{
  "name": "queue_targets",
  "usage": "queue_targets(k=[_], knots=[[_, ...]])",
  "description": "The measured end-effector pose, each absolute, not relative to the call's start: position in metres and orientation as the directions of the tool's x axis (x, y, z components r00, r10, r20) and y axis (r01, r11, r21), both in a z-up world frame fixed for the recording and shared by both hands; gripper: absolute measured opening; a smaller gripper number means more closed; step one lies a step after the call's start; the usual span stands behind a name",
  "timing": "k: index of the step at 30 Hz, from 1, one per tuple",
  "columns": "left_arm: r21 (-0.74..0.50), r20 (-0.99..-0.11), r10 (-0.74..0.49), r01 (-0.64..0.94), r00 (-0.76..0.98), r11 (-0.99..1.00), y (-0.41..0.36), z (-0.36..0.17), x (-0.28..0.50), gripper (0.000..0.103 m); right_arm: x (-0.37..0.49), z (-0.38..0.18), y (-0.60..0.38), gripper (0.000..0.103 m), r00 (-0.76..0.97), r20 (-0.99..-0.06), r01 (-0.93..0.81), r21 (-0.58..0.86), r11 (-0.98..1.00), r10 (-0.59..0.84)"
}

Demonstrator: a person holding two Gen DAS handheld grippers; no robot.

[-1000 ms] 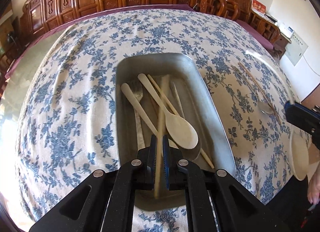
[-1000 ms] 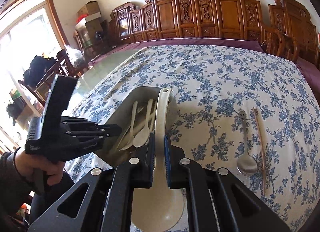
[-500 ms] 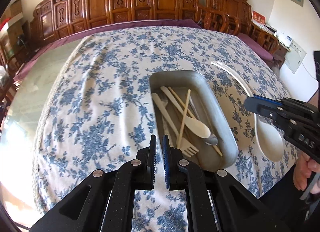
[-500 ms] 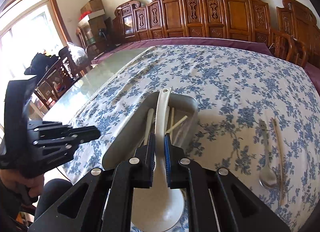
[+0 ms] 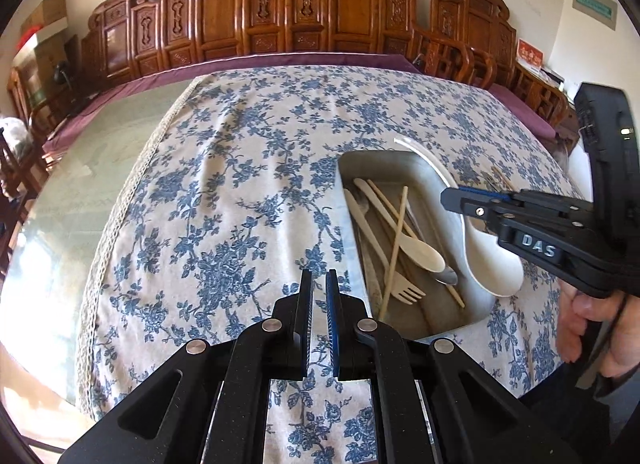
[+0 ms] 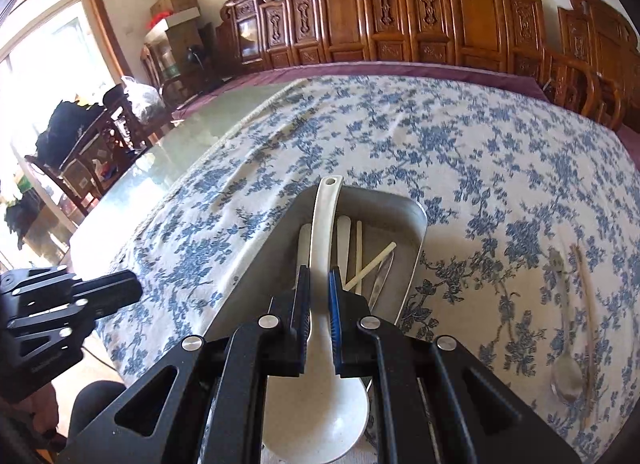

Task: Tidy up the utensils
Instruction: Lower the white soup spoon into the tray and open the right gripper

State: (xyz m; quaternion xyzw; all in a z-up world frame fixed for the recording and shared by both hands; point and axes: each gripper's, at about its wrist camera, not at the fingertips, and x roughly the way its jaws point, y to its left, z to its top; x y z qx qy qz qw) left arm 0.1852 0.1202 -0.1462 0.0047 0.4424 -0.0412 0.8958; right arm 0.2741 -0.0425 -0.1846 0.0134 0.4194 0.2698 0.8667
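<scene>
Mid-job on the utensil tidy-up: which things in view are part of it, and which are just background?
Part of the job:
- metal tray with wooden utensils inside
- white ladle, clamped in the right gripper
- metal spoon and chopstick, lying on the tablecloth

Just there:
- carved wooden chairs
- cardboard boxes
- left gripper, shut, holding nothing

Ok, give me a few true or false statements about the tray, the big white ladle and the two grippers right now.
1. The right gripper is shut on the white ladle. True.
2. The left gripper holds a chopstick. False: it is shut with nothing between its fingers.
3. A wooden fork lies in the metal tray. True.
4. Every utensil is in the tray. False: a metal spoon and a chopstick lie on the tablecloth.
</scene>
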Motion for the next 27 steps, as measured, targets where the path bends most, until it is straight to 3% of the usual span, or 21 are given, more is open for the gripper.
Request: queue_targets(k=[4, 21, 27], knots=[[-0.023, -0.791, -0.051, 0.054, 0.609, 0.998, 0.127, -0.15, 0.187, 0.019, 0.284, -0.199, -0.039, 0.011, 0.482, -0.739, -0.422, 0.275, 0.864, 0.471], [-0.016, -0.791, -0.036, 0.038, 0.611, 0.999, 0.129, -0.153, 0.188, 0.023, 0.286, -0.214, -0.016, 0.011, 0.438, -0.763, -0.436, 0.282, 0.854, 0.476], [-0.008, -0.781, -0.032, 0.041, 0.624, 0.999, 0.123, -0.147, 0.185, 0.031, 0.281, -0.206, -0.029, 0.013, 0.452, -0.747, -0.442, 0.287, 0.85, 0.487]])
